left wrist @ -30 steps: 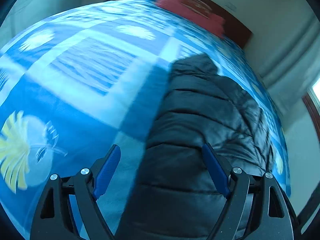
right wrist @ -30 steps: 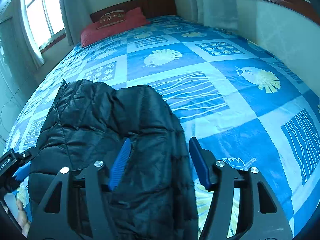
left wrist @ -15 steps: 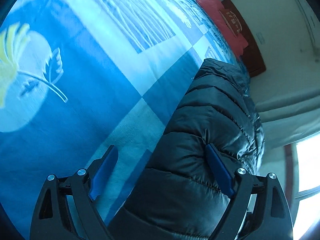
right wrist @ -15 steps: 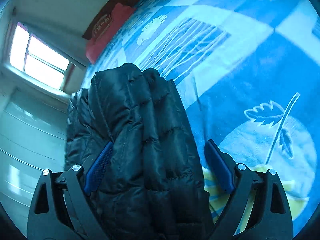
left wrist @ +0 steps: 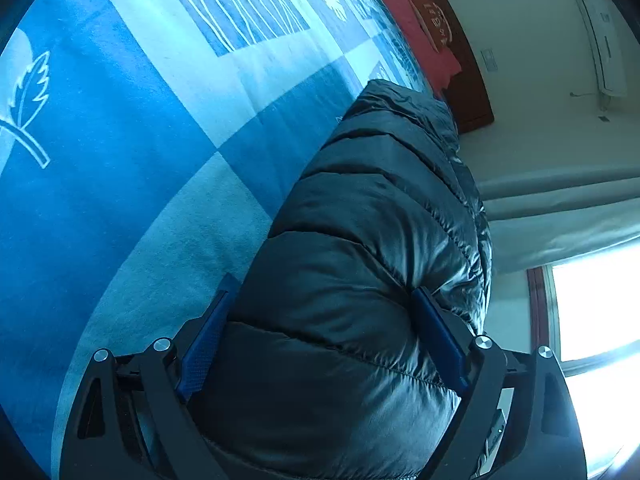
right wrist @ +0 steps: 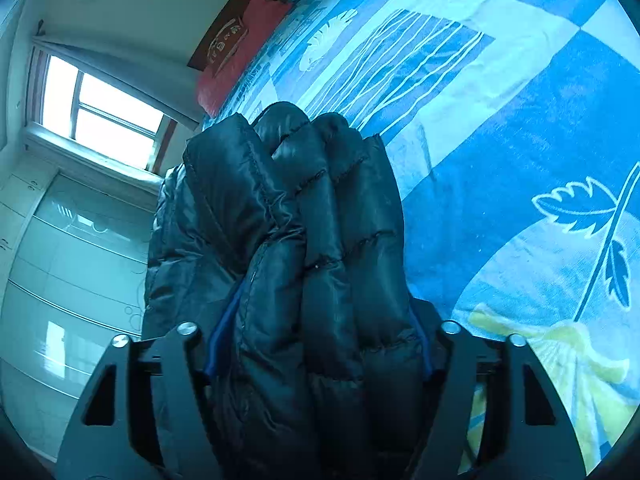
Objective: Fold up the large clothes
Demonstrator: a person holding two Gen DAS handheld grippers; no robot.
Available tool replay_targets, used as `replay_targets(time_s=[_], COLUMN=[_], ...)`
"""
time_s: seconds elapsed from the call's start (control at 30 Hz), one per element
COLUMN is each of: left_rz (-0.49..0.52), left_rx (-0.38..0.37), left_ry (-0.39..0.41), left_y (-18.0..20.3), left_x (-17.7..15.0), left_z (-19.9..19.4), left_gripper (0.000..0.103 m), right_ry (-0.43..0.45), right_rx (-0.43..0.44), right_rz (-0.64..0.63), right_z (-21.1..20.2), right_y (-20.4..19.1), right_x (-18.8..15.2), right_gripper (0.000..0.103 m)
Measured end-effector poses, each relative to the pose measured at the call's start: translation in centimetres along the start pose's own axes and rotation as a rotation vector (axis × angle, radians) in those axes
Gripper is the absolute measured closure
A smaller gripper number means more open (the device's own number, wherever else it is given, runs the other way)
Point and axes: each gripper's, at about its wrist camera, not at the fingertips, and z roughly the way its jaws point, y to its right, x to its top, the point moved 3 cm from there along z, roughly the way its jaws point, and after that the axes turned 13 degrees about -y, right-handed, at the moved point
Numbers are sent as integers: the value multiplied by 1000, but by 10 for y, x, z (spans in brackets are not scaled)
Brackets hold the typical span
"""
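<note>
A black quilted puffer jacket (left wrist: 372,220) lies folded lengthwise on the blue patterned bedspread (left wrist: 120,140). My left gripper (left wrist: 324,320) has its blue-padded jaws wide apart around the jacket's thick near end, the fabric filling the gap. My right gripper (right wrist: 316,320) also straddles a bunched, layered edge of the jacket (right wrist: 304,208), its blue pads pressed against the fabric on both sides. Both views are tilted, with the grippers rolled sideways.
A red pillow (left wrist: 416,28) lies by the dark wooden headboard (left wrist: 472,92) at the far end of the bed. A window with curtain (right wrist: 100,108) and pale wardrobe doors (right wrist: 72,264) stand beside the bed. Bedspread stretches away to the right in the right wrist view (right wrist: 520,120).
Both grippers have rolled sideways and pushed forward onto the jacket's near end. The fabric now fills both jaw gaps, and the right jaws have narrowed around it.
</note>
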Motion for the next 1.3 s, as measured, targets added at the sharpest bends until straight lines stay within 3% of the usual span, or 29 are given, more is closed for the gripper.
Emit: replay_targets(time_s=[0.13, 0.33, 0.57, 0.9, 1.07, 1.3], left_rz=[16, 61, 95, 83, 24, 49], left_rx=[-22, -21, -16, 22, 29, 46], left_ry=[-13, -16, 31, 120, 103, 111], left_y=[2, 9, 17, 2, -26, -31], left_x=[-1, 1, 28, 89, 105, 104], left_z=[-1, -8, -35, -71, -63, -60], left_gripper=[25, 30, 31, 31, 31, 30], right_ry=[25, 81, 78, -4, -30, -33], right_rx=[29, 33, 83, 134, 101, 99], right_rz=[-19, -86, -135, -170, -160, -145], right_z=[-4, -15, 3, 80, 107, 114], right_y=[-4, -22, -58, -113, -116, -110], right_x=[-5, -16, -9, 17, 21, 22], right_gripper=[56, 65, 67, 67, 67, 66])
